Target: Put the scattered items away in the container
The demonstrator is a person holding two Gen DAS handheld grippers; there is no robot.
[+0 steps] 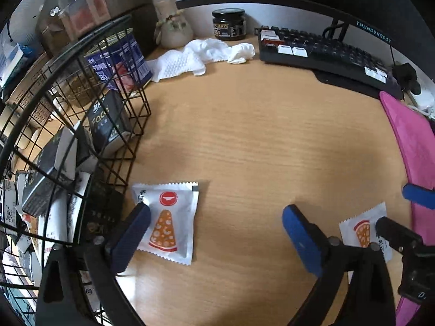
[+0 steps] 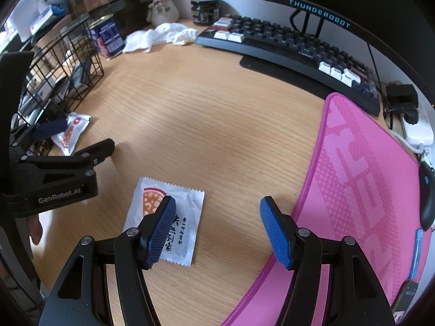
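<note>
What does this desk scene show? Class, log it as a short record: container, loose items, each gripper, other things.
container: black wire basket, already holding boxes and a can
loose items: two white sachets on the desk, one beside the basket, one near the pink mat
left gripper: open, jaws wide, empty
right gripper: open, empty, above the second sachet
other things: keyboard, white cloth, dark jar

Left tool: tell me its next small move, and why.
Probably shift the left tool toward the wire basket to centre on the white sachet. Its jaws stand open and empty, and the sachet lies flat by one finger, not between them.
</note>
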